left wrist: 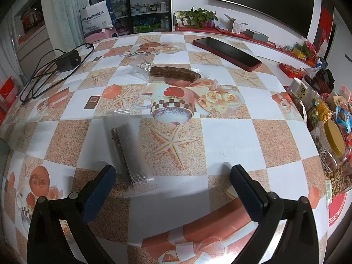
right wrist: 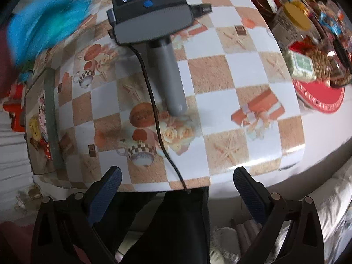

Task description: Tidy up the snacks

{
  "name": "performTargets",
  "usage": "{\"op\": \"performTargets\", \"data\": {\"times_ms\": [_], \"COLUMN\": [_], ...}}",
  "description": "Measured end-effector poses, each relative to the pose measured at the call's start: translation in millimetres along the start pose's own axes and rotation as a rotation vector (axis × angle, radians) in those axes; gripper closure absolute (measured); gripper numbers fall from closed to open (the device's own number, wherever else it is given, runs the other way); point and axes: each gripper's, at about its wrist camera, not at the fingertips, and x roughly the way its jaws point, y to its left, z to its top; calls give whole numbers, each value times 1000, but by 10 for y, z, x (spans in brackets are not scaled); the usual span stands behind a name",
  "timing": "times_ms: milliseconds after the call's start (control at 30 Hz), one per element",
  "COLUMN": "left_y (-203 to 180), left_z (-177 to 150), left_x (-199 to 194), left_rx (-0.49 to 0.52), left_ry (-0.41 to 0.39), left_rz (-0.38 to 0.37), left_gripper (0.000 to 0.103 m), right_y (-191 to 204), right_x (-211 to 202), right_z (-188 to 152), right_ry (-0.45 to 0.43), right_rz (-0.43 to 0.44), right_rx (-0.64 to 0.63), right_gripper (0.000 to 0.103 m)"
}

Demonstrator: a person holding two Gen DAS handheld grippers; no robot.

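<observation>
A living-room table covered by a patterned oilcloth (left wrist: pixel 231 136) of checks, starfish and cups; shelving, potted plants and a dark screen form the background. The left gripper (left wrist: pixel 173 176) rests low over the cloth, jaws spread wide and empty. Just ahead of its left finger lies a long snack stick in clear wrapping (left wrist: pixel 129 151), pointing away from the camera; farther on, near mid-table, lies a brown snack bar in clear wrapping (left wrist: pixel 175 74). A phone (left wrist: pixel 226 54) sits beyond it, a charger with coiled cable (left wrist: pixel 66 61) at far left. The snack tray (left wrist: pixel 336 206), red-rimmed and heaped with packets, nuts and a yellow-lidded jar (left wrist: pixel 334 140), stands at the right edge.

The right gripper (right wrist: pixel 178 187) hangs over the near table edge, jaws likewise spread and empty; in its view the other handheld unit (right wrist: pixel 151 17), with its grey handle and trailing cable, lies on the cloth.

Step in hand, as judged: gathering has hardly begun, since both loose snacks remain outside the tray. The next move calls for shifting left to straddle the stick across its narrow width, then closing. The middle of the cloth is open, allowing a free carry rightward; the crowded tray leaves little setting-down room, and the table edge is close behind.
</observation>
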Motion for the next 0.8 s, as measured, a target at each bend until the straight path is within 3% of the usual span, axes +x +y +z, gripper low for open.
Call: {"op": "performTargets", "data": {"times_ms": [367,800], "left_y": [-2,-4], "left_z": [-2,-5], "left_x": [-2,-4], "left_rx": [0,0], "left_ry": [0,0], "left_rz": [0,0], "left_gripper": [0,0], "right_y": [244,391], "right_x": [-110,-166], "right_z": [275,184], "right_ry": [20,63], "right_rz": [-58,-143], "right_rx": [-128,-198], "right_gripper": [1,1]}}
